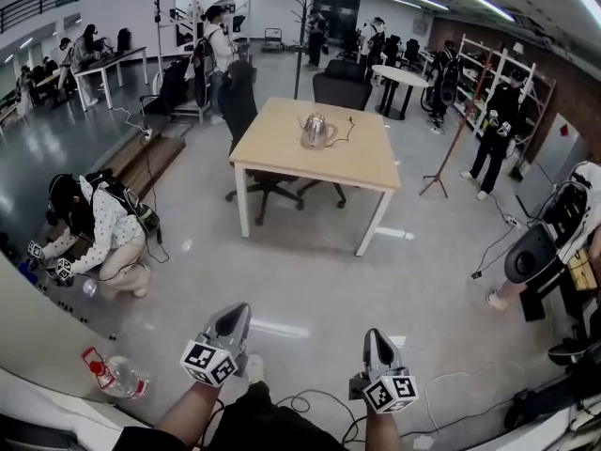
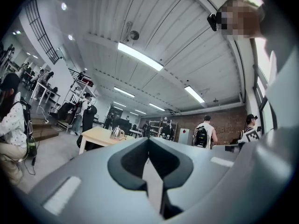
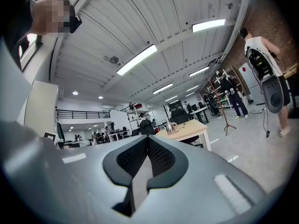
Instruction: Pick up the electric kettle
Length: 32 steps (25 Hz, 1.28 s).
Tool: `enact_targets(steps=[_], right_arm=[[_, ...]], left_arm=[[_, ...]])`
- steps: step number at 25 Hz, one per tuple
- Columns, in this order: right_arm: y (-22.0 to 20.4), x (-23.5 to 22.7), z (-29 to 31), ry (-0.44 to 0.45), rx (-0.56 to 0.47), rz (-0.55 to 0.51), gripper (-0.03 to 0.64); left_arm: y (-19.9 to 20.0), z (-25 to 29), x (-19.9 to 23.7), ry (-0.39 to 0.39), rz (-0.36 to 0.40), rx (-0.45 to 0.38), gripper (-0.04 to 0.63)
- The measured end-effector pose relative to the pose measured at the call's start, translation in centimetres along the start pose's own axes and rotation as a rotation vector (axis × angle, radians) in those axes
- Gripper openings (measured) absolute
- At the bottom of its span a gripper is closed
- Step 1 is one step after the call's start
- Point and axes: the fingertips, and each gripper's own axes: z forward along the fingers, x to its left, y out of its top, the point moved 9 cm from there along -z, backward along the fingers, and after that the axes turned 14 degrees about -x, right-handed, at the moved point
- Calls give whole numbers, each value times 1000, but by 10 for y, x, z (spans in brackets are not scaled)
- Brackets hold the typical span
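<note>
A shiny steel electric kettle (image 1: 316, 131) stands on a light wooden table (image 1: 282, 153) across the room, its cord trailing right. It shows small in the left gripper view as the kettle (image 2: 116, 133) on the table (image 2: 96, 135), and in the right gripper view as the kettle (image 3: 169, 127) on the table (image 3: 189, 130). My left gripper (image 1: 235, 316) and right gripper (image 1: 377, 338) are low at the picture's bottom, far from the table, both pointing towards it. Both are shut with nothing between the jaws; left gripper (image 2: 148, 140), right gripper (image 3: 148, 139).
A person (image 1: 99, 233) crouches on the floor at left near a plastic bottle (image 1: 115, 375). Black office chairs (image 1: 246, 111) stand behind the table. A wooden stand (image 1: 451, 153) and another person (image 1: 496, 134) are at right. Cables (image 1: 488, 252) lie on the grey floor.
</note>
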Motion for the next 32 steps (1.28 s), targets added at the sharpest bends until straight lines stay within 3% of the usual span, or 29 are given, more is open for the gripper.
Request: enact_targets(steps=[6,19,26,32], right_arm=[[4,-2,29,-7,-31,-23,2],[-3,-9,124,-35,-51,-57,2],[-18,0,170,-42,-33,-60,2],[-27,10,191,-37,-23,-15,2]], left_arm=[[-9,37,14,-13,4,7,-2],[-24,109,72,-33,-76,-24,-2],[-11,131,107,-64,-25,-29,-2],[-9,129,127,-26,-22,-24,-2]])
